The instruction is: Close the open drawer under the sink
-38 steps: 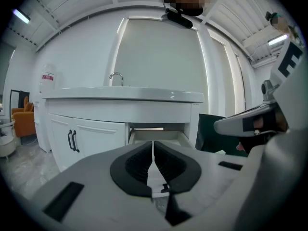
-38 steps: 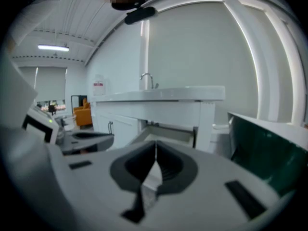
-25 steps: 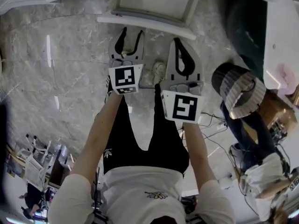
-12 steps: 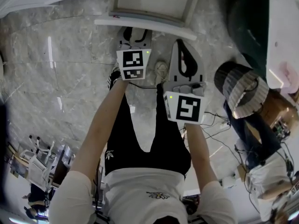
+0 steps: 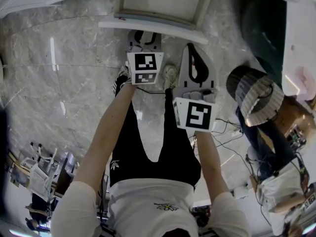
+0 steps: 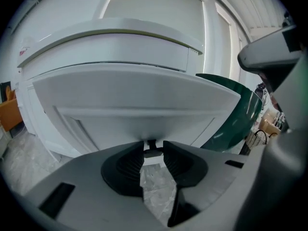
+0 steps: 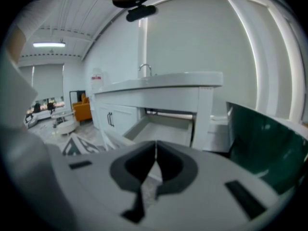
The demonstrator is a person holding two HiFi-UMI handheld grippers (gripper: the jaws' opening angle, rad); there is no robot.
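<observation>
The open white drawer (image 5: pixel 163 4) juts out from under the sink counter, its front panel (image 5: pixel 153 28) nearest me. In the left gripper view this front panel (image 6: pixel 134 105) fills the picture. A small handle (image 6: pixel 153 152) hangs under its lower edge. My left gripper (image 6: pixel 153 150) has just been closing, and its tips now touch the handle on both sides. In the head view the left gripper (image 5: pixel 143 34) sits right at the panel. My right gripper (image 5: pixel 193 47) hangs beside it, shut and empty, short of the drawer (image 7: pixel 163 129).
A dark green tub (image 5: pixel 261 28) stands right of the drawer. A person in a striped hat (image 5: pixel 254 95) crouches at my right. White cabinet doors (image 7: pixel 110 119) lie left of the drawer, and a faucet (image 7: pixel 146 69) rises on the counter. The floor is grey marble.
My left gripper has moved forward and down to the drawer's front panel, and its jaws have narrowed around the handle. The right gripper has stayed put.
</observation>
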